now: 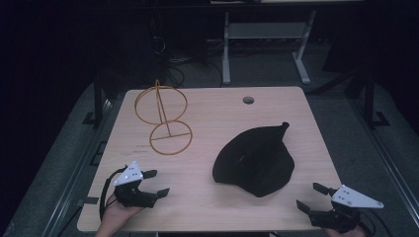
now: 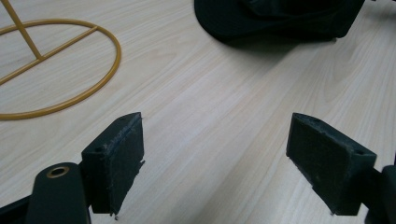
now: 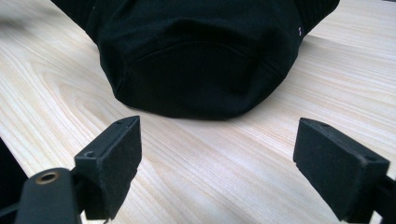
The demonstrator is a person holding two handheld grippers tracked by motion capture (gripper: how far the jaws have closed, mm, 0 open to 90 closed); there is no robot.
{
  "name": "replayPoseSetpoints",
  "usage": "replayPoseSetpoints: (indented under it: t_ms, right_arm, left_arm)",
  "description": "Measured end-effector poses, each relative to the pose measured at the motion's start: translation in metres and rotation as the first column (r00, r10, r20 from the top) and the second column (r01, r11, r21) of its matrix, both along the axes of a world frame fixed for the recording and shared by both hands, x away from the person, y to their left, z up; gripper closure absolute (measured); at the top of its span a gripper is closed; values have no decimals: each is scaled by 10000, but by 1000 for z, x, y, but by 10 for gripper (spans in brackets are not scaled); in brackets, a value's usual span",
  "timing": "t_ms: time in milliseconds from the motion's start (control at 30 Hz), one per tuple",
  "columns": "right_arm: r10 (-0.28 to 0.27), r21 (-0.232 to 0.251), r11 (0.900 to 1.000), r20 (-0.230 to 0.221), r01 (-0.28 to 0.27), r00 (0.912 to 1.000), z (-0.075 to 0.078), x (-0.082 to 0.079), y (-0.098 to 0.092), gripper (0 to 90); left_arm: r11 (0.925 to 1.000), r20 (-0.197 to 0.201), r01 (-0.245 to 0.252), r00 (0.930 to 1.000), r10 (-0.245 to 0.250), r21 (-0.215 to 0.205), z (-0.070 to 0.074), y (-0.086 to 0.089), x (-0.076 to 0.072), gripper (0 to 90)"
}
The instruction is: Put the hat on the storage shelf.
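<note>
A black cap (image 1: pixel 257 157) lies flat on the light wooden table (image 1: pixel 207 197), right of centre. A gold wire stand (image 1: pixel 163 116) with a round base and an upright ring stands at the back left. My left gripper (image 1: pixel 154 183) rests near the front left edge, open, nothing between its jaws; its view shows the stand's base ring (image 2: pixel 56 70) and the cap's edge (image 2: pixel 275 18). My right gripper (image 1: pixel 310 196) sits at the front right corner, open and empty, facing the cap (image 3: pixel 196 56) from close by.
A round cable hole (image 1: pixel 248 100) pierces the table near its back edge. Beyond the table stand the white legs of another desk (image 1: pixel 267 44) and cables on a dark floor.
</note>
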State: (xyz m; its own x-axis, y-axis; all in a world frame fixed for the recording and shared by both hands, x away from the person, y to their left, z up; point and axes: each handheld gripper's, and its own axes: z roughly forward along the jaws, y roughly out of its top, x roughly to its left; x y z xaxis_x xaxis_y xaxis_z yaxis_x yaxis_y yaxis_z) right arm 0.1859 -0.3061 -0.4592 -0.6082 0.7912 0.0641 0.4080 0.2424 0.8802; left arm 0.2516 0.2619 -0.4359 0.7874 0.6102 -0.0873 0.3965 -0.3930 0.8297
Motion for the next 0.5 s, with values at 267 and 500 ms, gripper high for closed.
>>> replayPoseSetpoints:
  t_ms: [267,500]
  right_arm:
    - [131,14,9999,-58,-131,9999,0,-2,2,147]
    - [48,106,9999,-40,-48,10000,1,-2,0,146]
  left_arm:
    - [9993,-105,367,9993,-366,90,4,-13,0,186]
    - [9960,-123,886,9960,-885,103,10,-30,0,180]
